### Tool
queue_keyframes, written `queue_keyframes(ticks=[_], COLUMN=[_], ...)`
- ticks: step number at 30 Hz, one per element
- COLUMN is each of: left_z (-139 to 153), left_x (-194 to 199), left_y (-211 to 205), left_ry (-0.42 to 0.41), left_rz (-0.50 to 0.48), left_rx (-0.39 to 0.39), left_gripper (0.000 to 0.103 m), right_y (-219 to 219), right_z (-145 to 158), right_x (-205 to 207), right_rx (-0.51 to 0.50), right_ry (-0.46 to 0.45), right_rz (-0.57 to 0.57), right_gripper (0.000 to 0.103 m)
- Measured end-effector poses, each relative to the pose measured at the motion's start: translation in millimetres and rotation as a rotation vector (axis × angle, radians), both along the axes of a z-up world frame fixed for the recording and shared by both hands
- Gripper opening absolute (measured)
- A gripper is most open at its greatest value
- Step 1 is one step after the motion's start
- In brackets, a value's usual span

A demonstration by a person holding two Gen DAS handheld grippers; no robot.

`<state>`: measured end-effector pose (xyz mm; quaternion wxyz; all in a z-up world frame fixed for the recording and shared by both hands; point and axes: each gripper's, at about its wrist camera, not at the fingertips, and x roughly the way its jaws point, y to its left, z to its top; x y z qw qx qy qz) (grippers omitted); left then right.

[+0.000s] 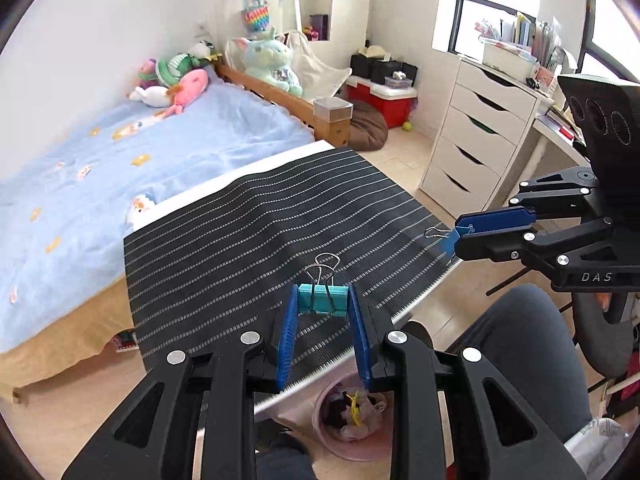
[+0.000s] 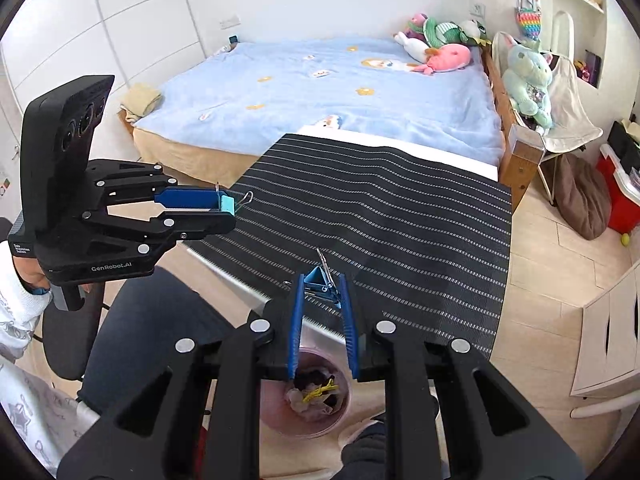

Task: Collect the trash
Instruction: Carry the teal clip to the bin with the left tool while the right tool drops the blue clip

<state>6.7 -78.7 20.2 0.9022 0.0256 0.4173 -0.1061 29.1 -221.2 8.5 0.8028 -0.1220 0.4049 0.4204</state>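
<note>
My left gripper (image 1: pixel 323 305) is shut on a teal binder clip (image 1: pixel 325 297), its wire handles pointing away from me. It hangs above the near edge of a black striped mat (image 1: pixel 240 220) on a white table. My right gripper (image 2: pixel 322 287) is shut on a blue binder clip (image 2: pixel 317 277) over the same mat (image 2: pixel 400 208). Each wrist view shows the other tool: the right gripper (image 1: pixel 457 236) with the blue clip (image 1: pixel 448 242), the left gripper (image 2: pixel 229 210) with the teal clip (image 2: pixel 227 203). A pink trash bin (image 1: pixel 360 453) (image 2: pixel 280 424) holding crumpled rubbish stands on the floor below both grippers.
A bed with a blue cover (image 1: pixel 140 168) and plush toys lies beyond the table. A white drawer unit (image 1: pixel 476 136) stands to the right. The person's knee (image 1: pixel 520 344) and an office chair (image 2: pixel 72 340) are beside the bin.
</note>
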Motion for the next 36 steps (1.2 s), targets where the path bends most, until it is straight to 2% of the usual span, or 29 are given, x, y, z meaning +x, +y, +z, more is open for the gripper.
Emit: queue_keyframes(ticks=[8,22,23,25,26,27,30,36], left_z=[-6,-19,-19,-18,-17,-17,-17,-18], left_x=[-36,-72,-73,-73,-72,-72,-73,-74], left_y=[-7,-4,-4,-3,-3,-3,-4,-8], left_ry=[0.003,0.029,0.027,0.024,0.022,0.021,0.021,0.029], left_rz=[0.011,0.056,0.057,0.057,0.057,0.056,0.054,0.040], left_rx=[-0.031,-0.062,-0.063,-0.062,-0.062,-0.062,-0.064,-0.066], left_gripper=[0.025,0.025,0.025,0.025,0.025,0.025,0.025,0.025], right_y=[-9,-2,-1,0,-1,-1,-3,-9], right_z=[-2,-43,-45,-45,-43,-42,-42,-40], right_x=[-34,-72,-72,-72,-71,-70,-68,-62], right_rx=[0.006,-0.027,-0.030,-0.040,-0.032,-0.019,-0.020,-0.015], right_ry=[0.003,0.104,0.108,0.098,0.096,0.098,0.094,0.100], right_rz=[0.018,0.087,0.089,0.083,0.075,0.070,0.043,-0.006], right_gripper=[0.018,0.019,0.022,0.049,0.071,0.079,0.090,0.095])
